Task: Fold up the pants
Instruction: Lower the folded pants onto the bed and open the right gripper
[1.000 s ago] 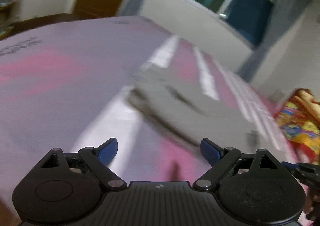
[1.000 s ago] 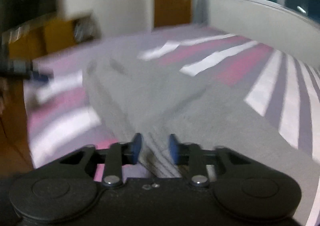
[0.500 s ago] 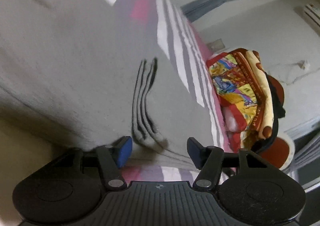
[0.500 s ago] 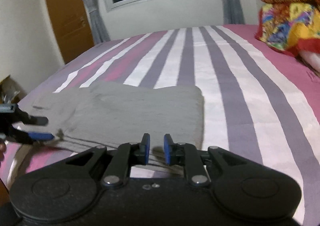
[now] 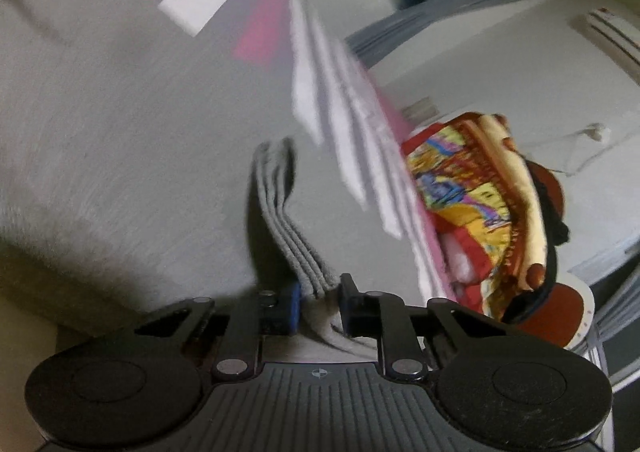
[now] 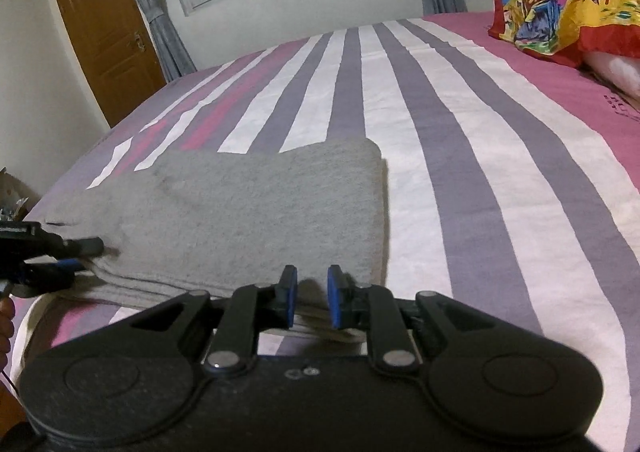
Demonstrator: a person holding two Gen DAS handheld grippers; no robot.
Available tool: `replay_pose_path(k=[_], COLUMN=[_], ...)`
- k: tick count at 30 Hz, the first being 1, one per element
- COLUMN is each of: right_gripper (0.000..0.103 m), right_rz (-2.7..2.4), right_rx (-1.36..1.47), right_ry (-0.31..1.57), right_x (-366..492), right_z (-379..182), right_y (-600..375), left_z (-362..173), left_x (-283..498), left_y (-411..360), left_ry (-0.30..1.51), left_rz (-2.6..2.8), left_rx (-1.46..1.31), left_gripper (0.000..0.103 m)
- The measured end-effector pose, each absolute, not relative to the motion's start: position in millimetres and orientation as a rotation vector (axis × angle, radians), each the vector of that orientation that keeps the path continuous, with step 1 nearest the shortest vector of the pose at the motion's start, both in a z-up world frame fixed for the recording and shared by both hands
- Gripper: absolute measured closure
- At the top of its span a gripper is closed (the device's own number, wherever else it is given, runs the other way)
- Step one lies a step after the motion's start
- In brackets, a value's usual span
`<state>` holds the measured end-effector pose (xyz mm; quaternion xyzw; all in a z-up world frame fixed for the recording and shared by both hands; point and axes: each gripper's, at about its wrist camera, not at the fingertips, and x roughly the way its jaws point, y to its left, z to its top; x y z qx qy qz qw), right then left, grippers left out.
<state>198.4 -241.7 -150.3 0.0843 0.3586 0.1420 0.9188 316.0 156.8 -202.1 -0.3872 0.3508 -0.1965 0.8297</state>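
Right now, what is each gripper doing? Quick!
Left gripper: shut on the pants, pinching the stacked edge.
Right gripper: shut on the pants' near edge.

Through my left camera, the left tongs [image 5: 318,302] pinch the stacked edges of the grey pants [image 5: 132,140], several folded layers fanning up between the blue pads [image 5: 295,302]. The grey cloth fills the tilted, blurred view and lies on the striped bed [image 5: 352,132]. A colourful blanket [image 5: 476,196] sits at the bed's far edge.
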Motion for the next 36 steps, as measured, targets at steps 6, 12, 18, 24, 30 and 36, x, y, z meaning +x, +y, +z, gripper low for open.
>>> replay_pose_path(k=[6, 12, 18, 24, 30, 36], right_gripper=[0.085, 0.083, 0.083, 0.081, 0.077, 0.076], right_rz=[0.290, 0.291, 0.268, 0.228, 0.218, 0.236], right_rx=[0.179, 0.202, 0.198, 0.193, 0.196, 0.166], right_ry=[0.761, 0.732, 0.744, 0.766, 0.806, 0.808], right_x=[192.4, 197.2, 259.3, 330.5, 327.6, 245.5], right_z=[-159.7, -153.3, -155.7, -159.8, -171.3, -173.8], right_y=[-245.8, -251.1, -251.6, -244.6, -244.4, -251.1], left_z=[-211.3, -193.6, -195.0, -190.8, -188.0, -192.8], left_x=[305.3, 315.3, 385.5, 440.8, 424.3, 355.7], left_y=[163.8, 174.1, 158.1, 147.3, 136.8, 132.0], left_ry=[0.810, 0.720, 0.814, 0.834, 0.821, 0.786], left_rz=[-0.389, -0.366, -0.375, -0.344, -0.335, -0.339], left_rx=[-0.749, -0.724, -0.573, -0.498, -0.421, -0.327], left_gripper=[0.083, 0.037, 0.034, 0.034, 0.033, 0.033])
